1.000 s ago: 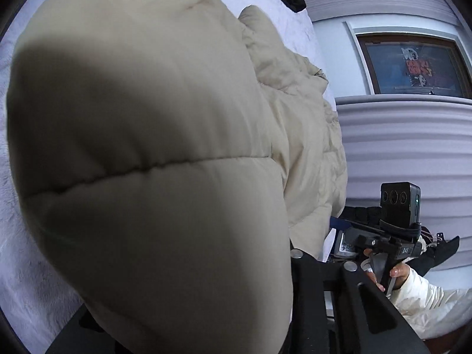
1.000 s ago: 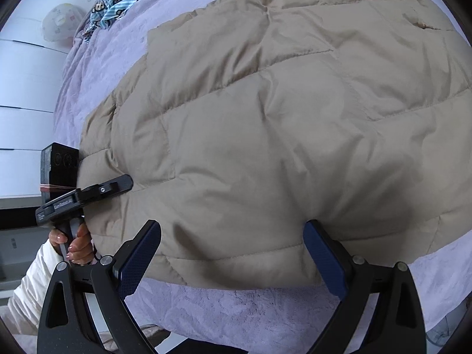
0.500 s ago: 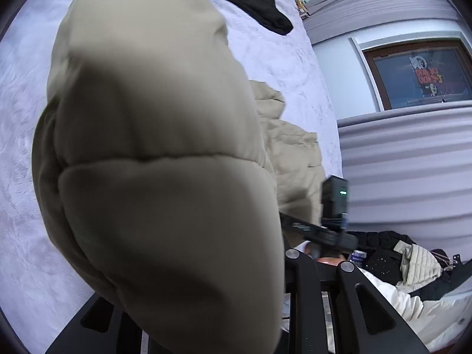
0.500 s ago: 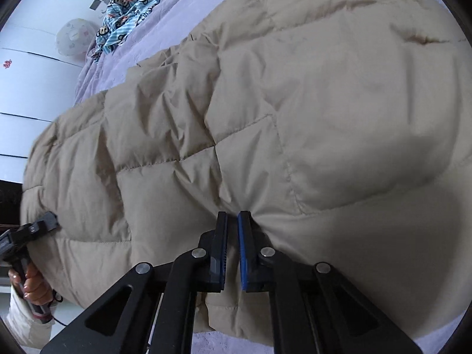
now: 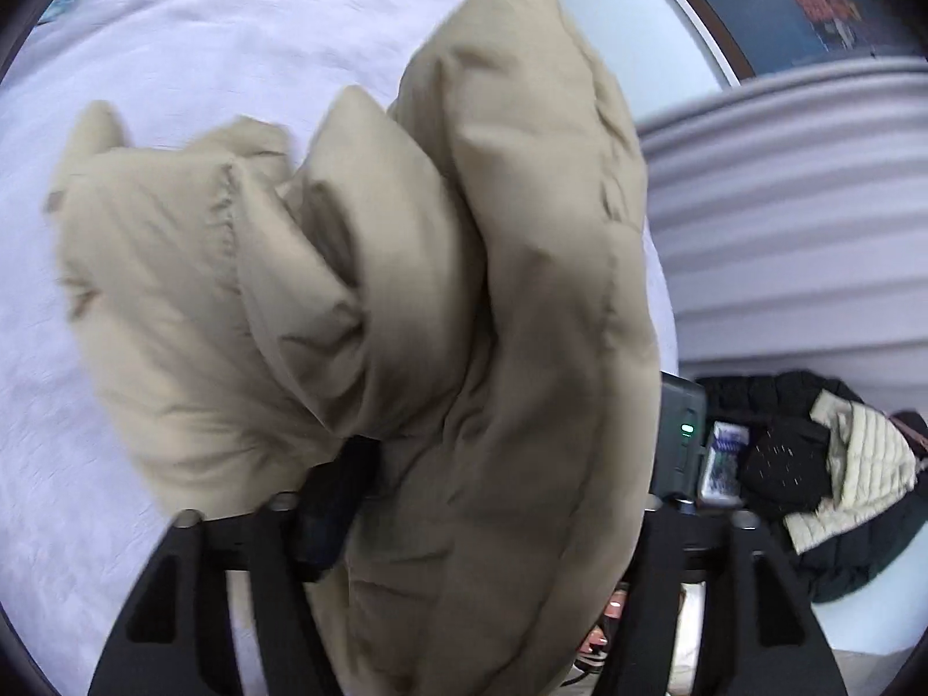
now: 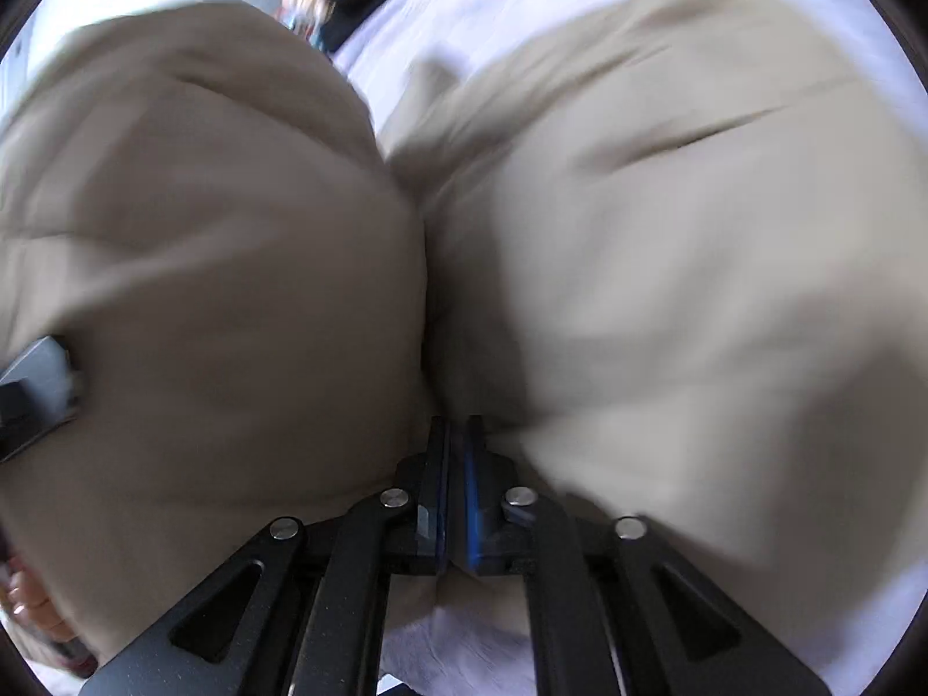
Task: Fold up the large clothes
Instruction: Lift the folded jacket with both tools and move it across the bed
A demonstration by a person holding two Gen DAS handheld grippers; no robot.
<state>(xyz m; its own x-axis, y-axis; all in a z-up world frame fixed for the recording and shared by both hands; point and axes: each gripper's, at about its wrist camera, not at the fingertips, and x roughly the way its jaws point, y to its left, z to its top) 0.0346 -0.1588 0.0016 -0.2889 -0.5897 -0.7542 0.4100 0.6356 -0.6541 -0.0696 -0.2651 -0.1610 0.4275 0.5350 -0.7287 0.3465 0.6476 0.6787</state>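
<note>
jacket: beige, puffy, quilted, bunched over the bed
left claw: opening, jacket between
right claw: pinching jacket

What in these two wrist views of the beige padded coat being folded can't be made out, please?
- Left wrist view: the beige coat fills the gap of the opening left gripper and covers its right finger; contact with the pads is unclear.
- Right wrist view: motion blur smears the coat's quilting; the right gripper pinches a fold.
- Both views: the coat's full outline is cut off.
</note>
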